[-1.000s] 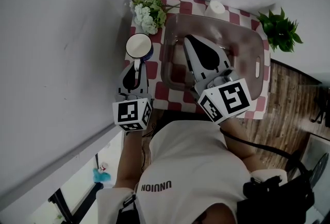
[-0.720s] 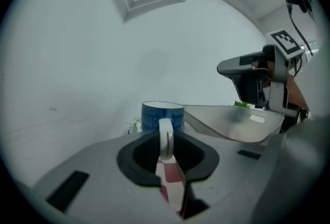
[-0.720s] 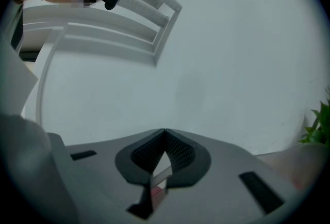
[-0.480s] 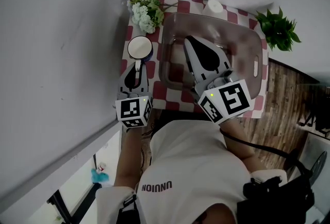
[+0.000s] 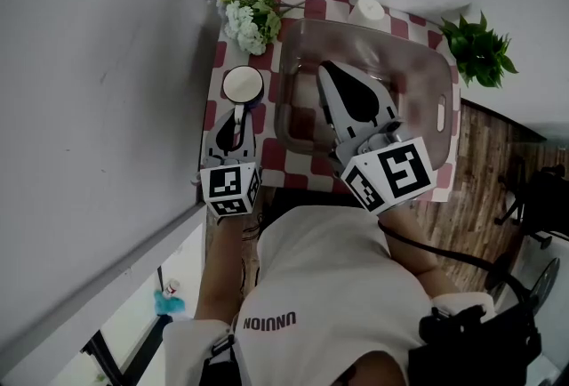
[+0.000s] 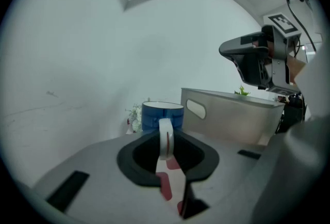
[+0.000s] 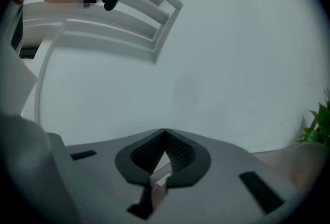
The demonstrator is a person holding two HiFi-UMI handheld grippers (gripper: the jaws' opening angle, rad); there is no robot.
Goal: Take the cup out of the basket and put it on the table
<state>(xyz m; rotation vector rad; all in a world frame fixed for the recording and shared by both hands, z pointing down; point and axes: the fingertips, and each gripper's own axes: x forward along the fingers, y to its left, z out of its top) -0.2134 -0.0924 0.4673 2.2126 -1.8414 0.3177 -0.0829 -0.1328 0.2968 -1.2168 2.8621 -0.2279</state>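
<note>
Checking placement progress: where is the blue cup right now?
Head view: the blue cup is outside the basket, on its left, just below the white flowers, its handle clamped in the left tongs.

table (image 5: 307,164): small, top in red-and-white checks
basket (image 5: 427,64): translucent, centre-right of the top
flowers (image 5: 242,15): white bunch, far left corner
small white container (image 5: 370,9): far edge, behind basket
cup (image 5: 242,84): left of basket; contact with top unclear
</note>
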